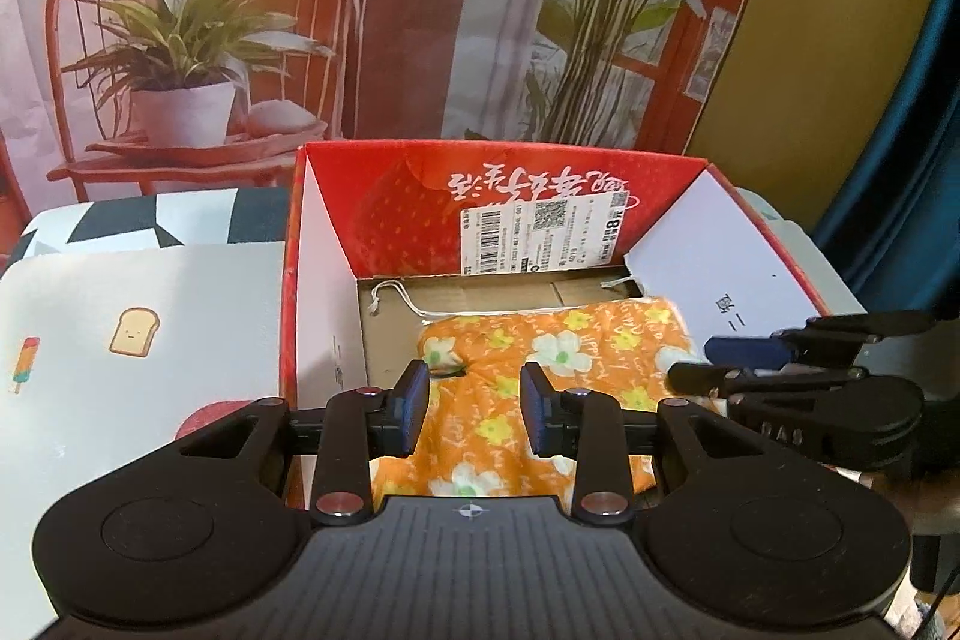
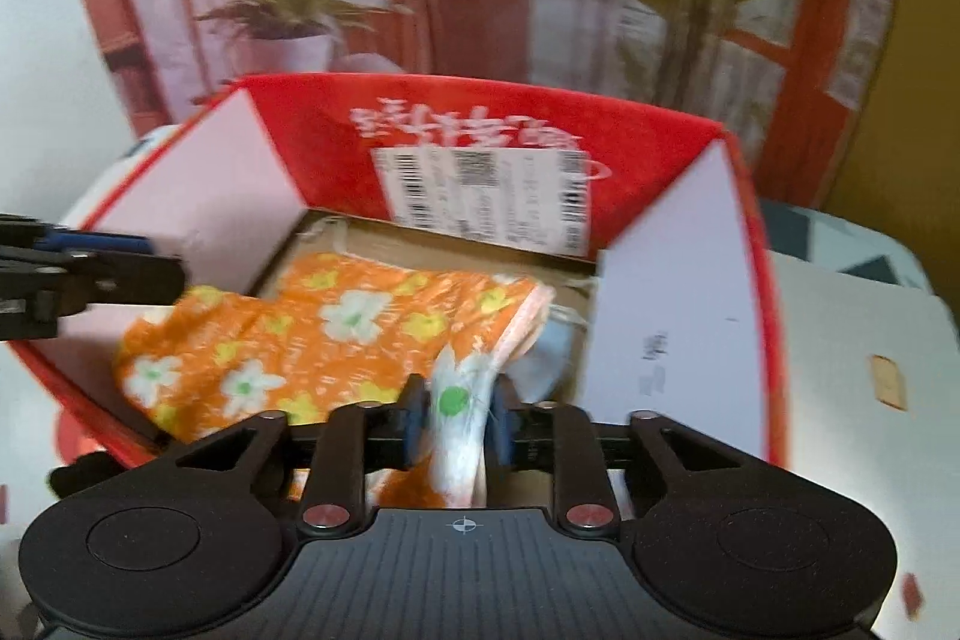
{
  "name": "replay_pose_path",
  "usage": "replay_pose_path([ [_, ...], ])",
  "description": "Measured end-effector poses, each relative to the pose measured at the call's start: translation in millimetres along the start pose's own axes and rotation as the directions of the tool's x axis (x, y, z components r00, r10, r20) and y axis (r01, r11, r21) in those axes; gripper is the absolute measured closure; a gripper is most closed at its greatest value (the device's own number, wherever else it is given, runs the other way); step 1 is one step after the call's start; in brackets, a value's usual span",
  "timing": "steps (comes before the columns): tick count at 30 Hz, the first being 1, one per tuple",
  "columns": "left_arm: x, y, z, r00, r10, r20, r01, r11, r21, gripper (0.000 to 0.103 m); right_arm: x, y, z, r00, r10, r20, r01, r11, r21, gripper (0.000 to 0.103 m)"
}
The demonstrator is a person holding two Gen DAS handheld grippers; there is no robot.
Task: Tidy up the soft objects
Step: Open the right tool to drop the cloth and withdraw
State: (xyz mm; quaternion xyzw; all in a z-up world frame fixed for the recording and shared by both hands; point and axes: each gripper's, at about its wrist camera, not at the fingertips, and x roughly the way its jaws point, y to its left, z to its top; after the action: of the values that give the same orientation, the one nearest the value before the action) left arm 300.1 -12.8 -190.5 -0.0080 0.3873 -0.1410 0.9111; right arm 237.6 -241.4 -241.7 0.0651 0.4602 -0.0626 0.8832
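Step in hand: laying the orange flowered cloth (image 1: 540, 376) down inside the red box (image 1: 600, 172), which sits on the counter (image 1: 150, 292) w/ its flaps up. Most of the cloth is already on the cardboard floor of the box, towards the near side; the far strip of floor is bare apart from a loose white string (image 1: 396, 301).

Left gripper (image 1: 474, 415): jaws part open, hovering over the cloth's near-left portion. Cloth shows through the gap but the pads don't press on it, so I read this side as let go.

Right gripper (image 2: 459, 427): jaws narrow, w/ a bunched fold of the cloth's white-and-green edge standing up between them. Right wrist view is blurred, so can't tell for sure if the pads pinch the fold or just flank it; it looks loosely caught, not clamped.

The right gripper also shows at the right edge of the left wrist view, low by the box's right wall, so both tools are crowded at the near end.

Next move, as I judge it: free the right-hand fold fully — jaws need more width, then lift straight up so the fabric doesn't drag out w/ them. Soft cloth clings to pads; a slanted pull could hike the edge over the box rim. After that, prob. pat or tuck the raised right edge flat.
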Motion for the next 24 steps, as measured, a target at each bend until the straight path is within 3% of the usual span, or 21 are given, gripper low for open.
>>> replay_pose_path([
  [6, -28, -1, -15, 0.999, -0.027, 0.039, 0.027, 1.0, 0.009, 0.068, -35, -9, -9, 0.995, 0.028, 0.098, -0.03, 0.999, 0.022, 0.074],
  [13, -64, -4, -46, 0.995, -0.022, 0.098, 0.022, 1.0, -0.008, 0.068, -91, -4, -39, 0.951, 0.107, 0.291, -0.119, 0.993, 0.022, 0.07],
  [18, -77, -7, -69, 0.993, -0.013, 0.114, 0.017, 0.999, -0.038, 0.068, -111, 9, -62, 0.927, 0.124, 0.353, -0.134, 0.991, 0.004, 0.07],
  [22, -80, -7, -86, 0.993, 0.01, 0.115, -0.002, 0.998, -0.067, 0.068, -114, 17, -83, 0.925, 0.132, 0.356, -0.147, 0.989, 0.015, 0.067],
  [24, -80, -5, -92, 0.993, -0.003, 0.118, 0.013, 0.996, -0.086, 0.059, -112, 20, -95, 0.927, 0.133, 0.35, -0.148, 0.989, 0.016, 0.062],
])
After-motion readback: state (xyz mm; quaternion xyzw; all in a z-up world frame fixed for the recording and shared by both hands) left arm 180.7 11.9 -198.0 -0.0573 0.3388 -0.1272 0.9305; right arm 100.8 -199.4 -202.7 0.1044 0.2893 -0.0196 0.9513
